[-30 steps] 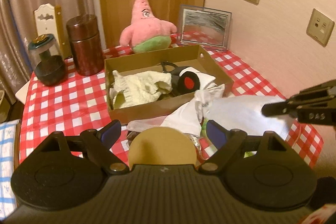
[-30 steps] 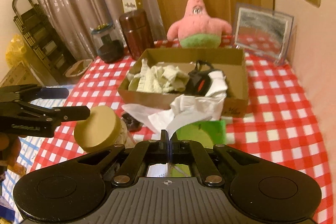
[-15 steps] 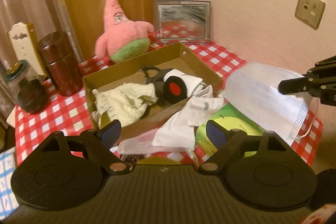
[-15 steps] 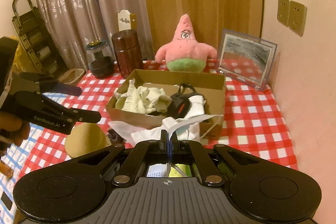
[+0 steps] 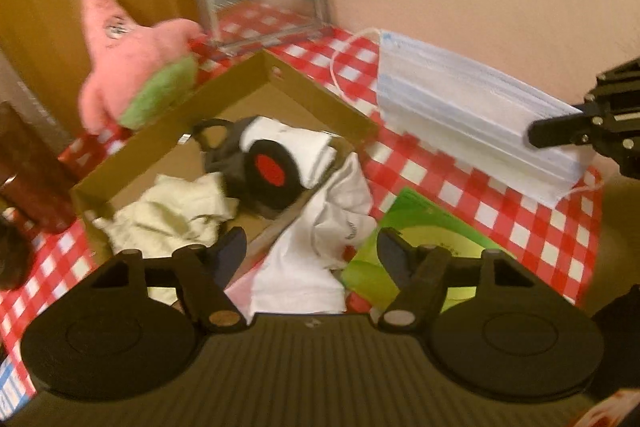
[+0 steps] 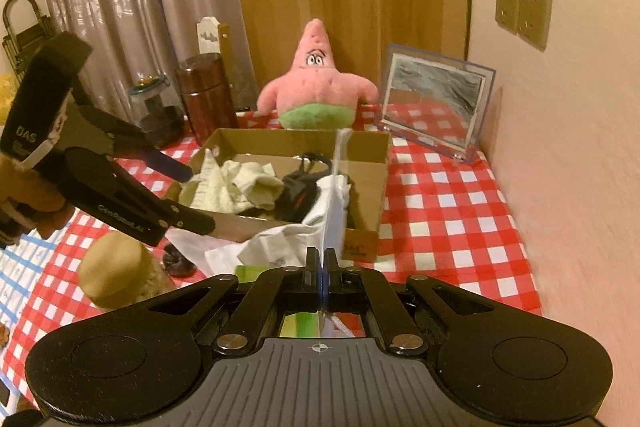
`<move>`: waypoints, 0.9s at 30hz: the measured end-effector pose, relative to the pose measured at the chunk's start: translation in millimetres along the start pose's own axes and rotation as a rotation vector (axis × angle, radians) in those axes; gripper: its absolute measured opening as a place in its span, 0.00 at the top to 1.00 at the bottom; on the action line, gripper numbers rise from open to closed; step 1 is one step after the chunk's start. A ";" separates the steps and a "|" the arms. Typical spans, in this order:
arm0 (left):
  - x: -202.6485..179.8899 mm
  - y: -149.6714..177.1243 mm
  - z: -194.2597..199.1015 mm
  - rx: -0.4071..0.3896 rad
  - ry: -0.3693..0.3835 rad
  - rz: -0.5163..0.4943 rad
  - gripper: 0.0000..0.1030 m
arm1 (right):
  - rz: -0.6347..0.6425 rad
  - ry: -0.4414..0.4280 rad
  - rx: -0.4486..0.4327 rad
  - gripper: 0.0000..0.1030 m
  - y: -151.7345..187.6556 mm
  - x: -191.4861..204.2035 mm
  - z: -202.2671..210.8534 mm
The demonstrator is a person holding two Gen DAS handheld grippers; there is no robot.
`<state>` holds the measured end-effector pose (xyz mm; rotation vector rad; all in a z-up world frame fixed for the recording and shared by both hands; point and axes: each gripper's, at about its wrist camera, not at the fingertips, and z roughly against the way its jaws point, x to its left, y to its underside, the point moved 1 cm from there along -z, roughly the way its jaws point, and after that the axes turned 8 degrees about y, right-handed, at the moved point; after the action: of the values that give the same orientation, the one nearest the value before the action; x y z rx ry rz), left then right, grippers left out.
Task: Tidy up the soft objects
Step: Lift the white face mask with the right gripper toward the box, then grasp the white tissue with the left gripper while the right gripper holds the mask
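My right gripper [image 6: 321,259] is shut on a white and blue face mask [image 5: 472,115], held in the air right of the cardboard box [image 5: 320,95]; in the right wrist view the mask shows edge-on [image 6: 335,195]. My left gripper [image 5: 310,247] is open and empty, above the box's front edge. The box holds a cream cloth [image 5: 168,211], a black item with a red disc [image 5: 268,169] and a white cloth [image 5: 340,211] that spills over the front wall. A pink starfish plush [image 6: 316,83] sits behind the box.
A red-checked tablecloth [image 6: 448,211] covers the table. A framed mirror [image 6: 434,103] leans on the right wall. A brown canister [image 6: 204,91] and a dark jar [image 6: 154,115] stand at back left. A tan lidded jar [image 6: 112,271] and a green packet [image 5: 424,239] lie in front.
The right gripper has lifted the mask higher and further out to the right of the box. The left gripper has moved forward over the box's front edge, still open.
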<state>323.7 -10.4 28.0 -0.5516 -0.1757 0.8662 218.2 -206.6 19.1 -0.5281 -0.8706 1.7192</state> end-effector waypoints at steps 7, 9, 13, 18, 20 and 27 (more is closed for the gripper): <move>8.5 -6.9 -42.9 0.085 0.069 0.002 0.45 | 0.016 -0.002 0.009 0.99 -1.9 -11.2 -22.8; 11.5 -7.3 -51.6 0.100 0.084 0.014 0.47 | 0.019 -0.001 0.008 0.99 -3.5 -14.7 -28.5; 15.7 -10.2 -66.8 0.130 0.111 0.037 0.50 | 0.018 -0.003 0.008 0.99 -5.5 -19.0 -36.4; 20.5 -12.8 -85.6 0.162 0.115 0.050 0.53 | 0.004 -0.012 0.011 0.99 -6.2 -23.3 -47.4; 21.7 -13.7 -91.9 0.173 0.116 0.055 0.53 | 0.005 -0.015 0.014 0.99 -5.7 -23.2 -50.5; 25.3 -17.6 -110.0 0.202 0.105 0.068 0.61 | -0.001 -0.019 0.023 0.99 -3.6 -25.7 -59.6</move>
<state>391.9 -42.9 -57.8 -0.4144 0.0267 0.9066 271.3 -213.1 -17.8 -0.4960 -0.8637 1.7339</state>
